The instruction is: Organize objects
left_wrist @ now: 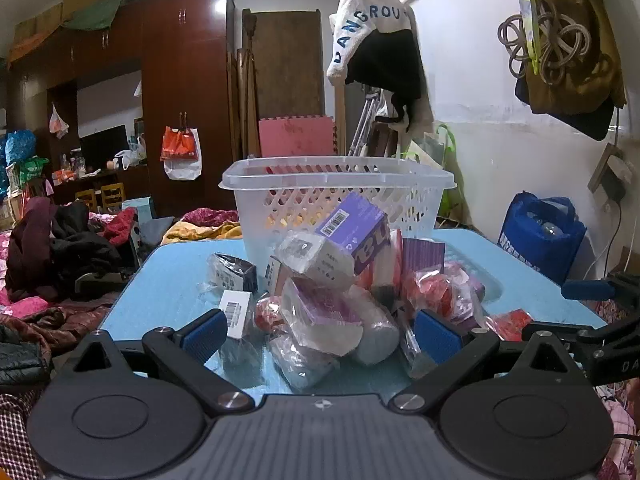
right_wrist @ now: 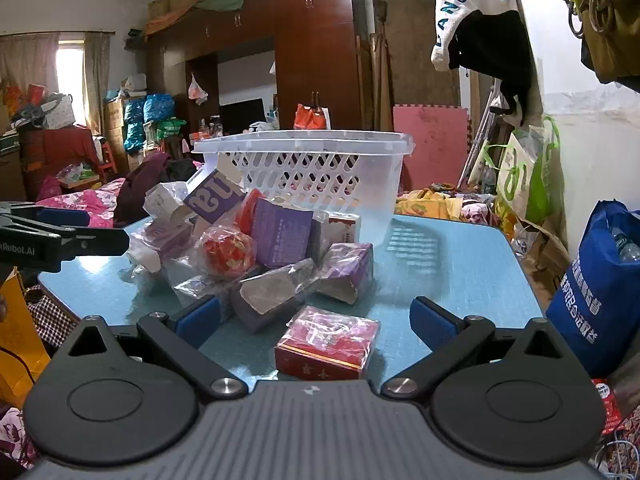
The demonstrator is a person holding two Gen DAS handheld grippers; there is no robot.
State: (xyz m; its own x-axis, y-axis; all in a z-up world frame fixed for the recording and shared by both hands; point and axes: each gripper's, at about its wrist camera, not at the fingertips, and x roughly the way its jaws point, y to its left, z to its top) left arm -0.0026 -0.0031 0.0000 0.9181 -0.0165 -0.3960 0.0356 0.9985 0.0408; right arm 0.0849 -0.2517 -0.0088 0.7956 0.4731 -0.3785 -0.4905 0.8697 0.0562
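Note:
A pile of small wrapped boxes and packets lies on a light blue table in front of a clear plastic basket. My left gripper is open at the near edge of the pile, its jaws either side of a purple-and-white wrapped box. In the right wrist view the same pile and the basket show. My right gripper is open, with a red wrapped box lying between its fingers on the table. The left gripper's body shows at the left.
A purple box leans on the basket's front. A blue bag stands right of the table. Clothes are heaped on a bed to the left. Bags hang on the right wall. A wardrobe stands behind.

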